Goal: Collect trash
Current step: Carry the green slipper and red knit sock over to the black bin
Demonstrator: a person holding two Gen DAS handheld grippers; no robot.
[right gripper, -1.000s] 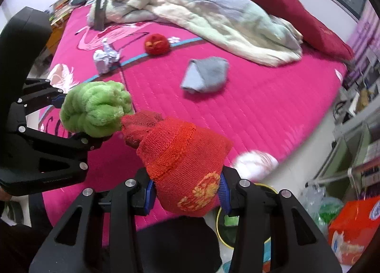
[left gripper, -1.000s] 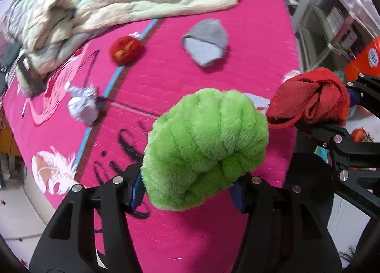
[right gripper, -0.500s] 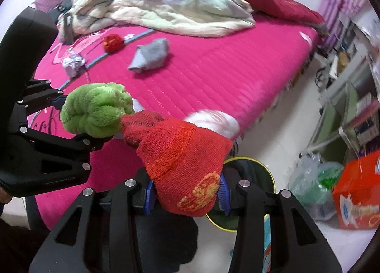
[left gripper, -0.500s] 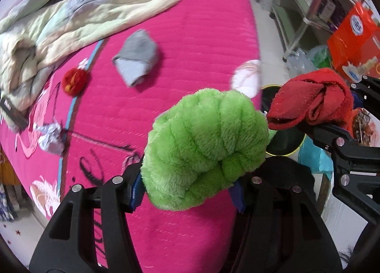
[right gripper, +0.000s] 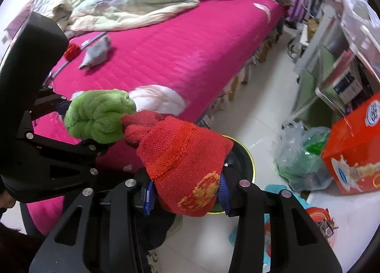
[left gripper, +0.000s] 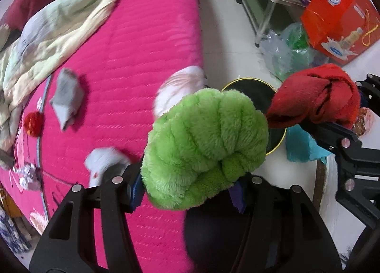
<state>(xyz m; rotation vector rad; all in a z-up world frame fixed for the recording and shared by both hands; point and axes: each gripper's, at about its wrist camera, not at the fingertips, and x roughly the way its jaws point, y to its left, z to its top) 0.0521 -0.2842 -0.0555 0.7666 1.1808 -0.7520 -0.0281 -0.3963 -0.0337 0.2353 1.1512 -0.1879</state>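
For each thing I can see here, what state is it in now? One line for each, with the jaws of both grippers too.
Left gripper: jaws shut on the green bundle.
Green bundle: balled up, held in the air.
Right gripper: jaws shut on the red bundle.
Red bundle: balled up, held above the bin.
Bin: open, on the floor beside the bed.
Grey sock: lying loose on the bed.
Blanket: crumpled on the bed.

bed (right gripper: pixel 190 42): pink quilted cover (rumpled) | floor (right gripper: pixel 266 111): white tile | shelf (right gripper: pixel 332 63): right

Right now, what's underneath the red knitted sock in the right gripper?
Below the red knitted sock sits a round black bin with a yellow rim on the floor. The sock covers most of its opening, so its contents can't be seen.
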